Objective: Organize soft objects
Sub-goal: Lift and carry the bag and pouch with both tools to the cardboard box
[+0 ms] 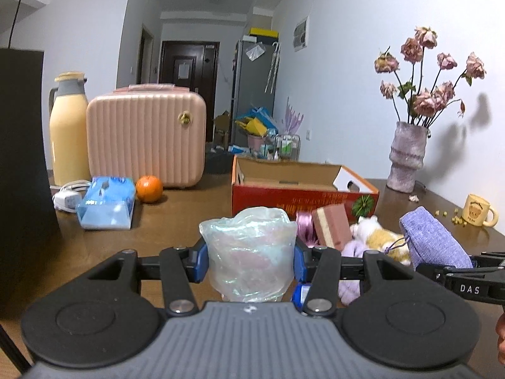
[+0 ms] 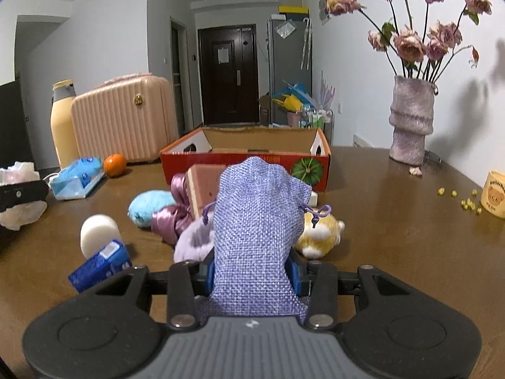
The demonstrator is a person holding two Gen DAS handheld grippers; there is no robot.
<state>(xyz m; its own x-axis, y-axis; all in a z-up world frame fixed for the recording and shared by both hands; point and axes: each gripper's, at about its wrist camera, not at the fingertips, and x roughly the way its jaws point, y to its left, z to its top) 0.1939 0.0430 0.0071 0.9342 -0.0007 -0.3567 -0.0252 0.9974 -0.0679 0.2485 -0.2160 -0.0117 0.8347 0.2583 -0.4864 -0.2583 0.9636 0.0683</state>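
Note:
My left gripper (image 1: 251, 260) is shut on a crumpled clear plastic bag (image 1: 249, 249), held above the brown table. My right gripper (image 2: 252, 273) is shut on a purple woven drawstring pouch (image 2: 255, 221), also seen at the right of the left wrist view (image 1: 432, 240). Behind both stands an open red cardboard box (image 2: 246, 161), also in the left wrist view (image 1: 303, 195). On the table between lie a pink sponge block (image 2: 206, 186), a pink satin bow (image 2: 172, 218), a blue plush (image 2: 150, 207), a lilac fluffy item (image 2: 194, 241) and a yellow-white plush toy (image 2: 318, 237).
A white foam round (image 2: 98, 230) and a blue tissue packet (image 2: 101, 263) lie near left. A tissue pack (image 1: 105, 202), an orange (image 1: 149, 188), a pink case (image 1: 146, 135) and a yellow flask (image 1: 68, 129) stand at the back left. A vase of dried roses (image 2: 410, 120) and a yellow mug (image 1: 478, 210) are right.

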